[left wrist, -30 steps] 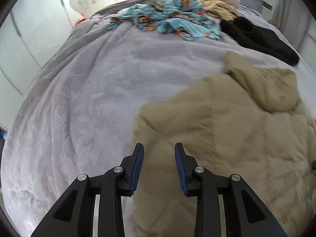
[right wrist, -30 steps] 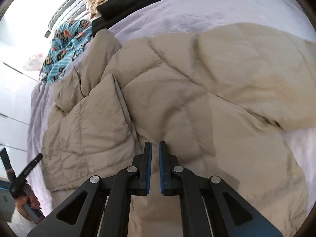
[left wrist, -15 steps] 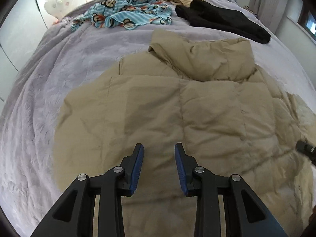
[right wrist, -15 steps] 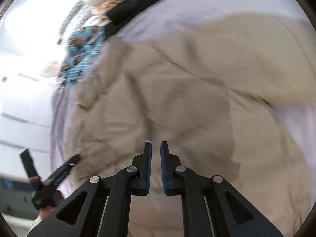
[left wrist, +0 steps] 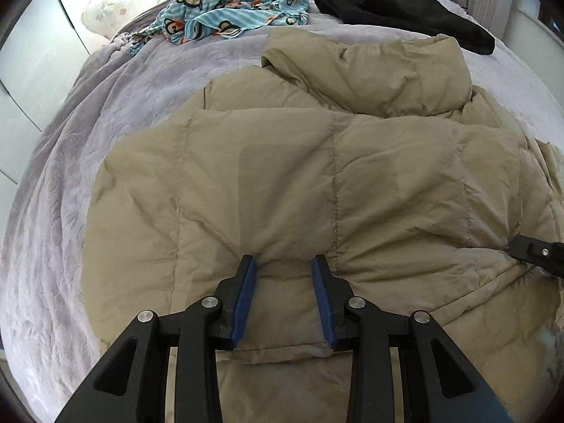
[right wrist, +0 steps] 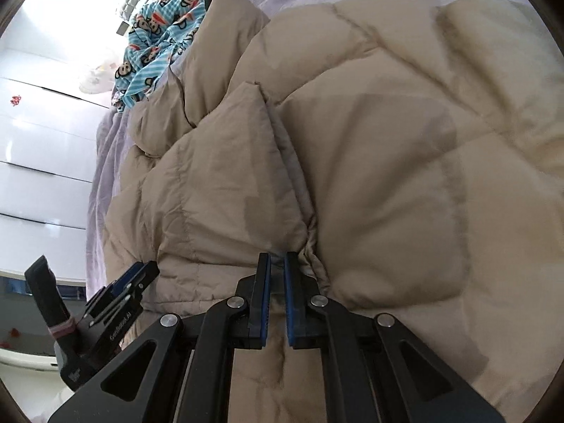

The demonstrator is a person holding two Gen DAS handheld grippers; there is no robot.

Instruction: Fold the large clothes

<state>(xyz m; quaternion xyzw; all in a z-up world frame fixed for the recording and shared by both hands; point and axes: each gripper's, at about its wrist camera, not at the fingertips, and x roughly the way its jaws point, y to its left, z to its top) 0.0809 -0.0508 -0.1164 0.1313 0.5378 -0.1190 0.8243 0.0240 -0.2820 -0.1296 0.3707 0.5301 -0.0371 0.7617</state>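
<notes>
left gripper (left wrist: 283, 262): jaws part spread, tips pressed down into the tan puffer jacket (left wrist: 317, 183), a hump of fabric between the pads, not clearly pinched
right gripper (right wrist: 277, 259): jaws almost together, thin fold at jacket edge between the tips
jacket: spread on lilac bedspread (left wrist: 116, 105), directly under and ahead of both grippers; collar at far end
beyond jacket: blue monkey-print cloth (left wrist: 225, 3), black garment (left wrist: 405, 14)

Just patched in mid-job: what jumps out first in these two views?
A big tan puffer jacket sprawls across the lavender bedspread, filling both views. The left gripper presses into its near hem, jaws apart. At the bed's far end lie a blue monkey-print garment and a black garment.
</notes>
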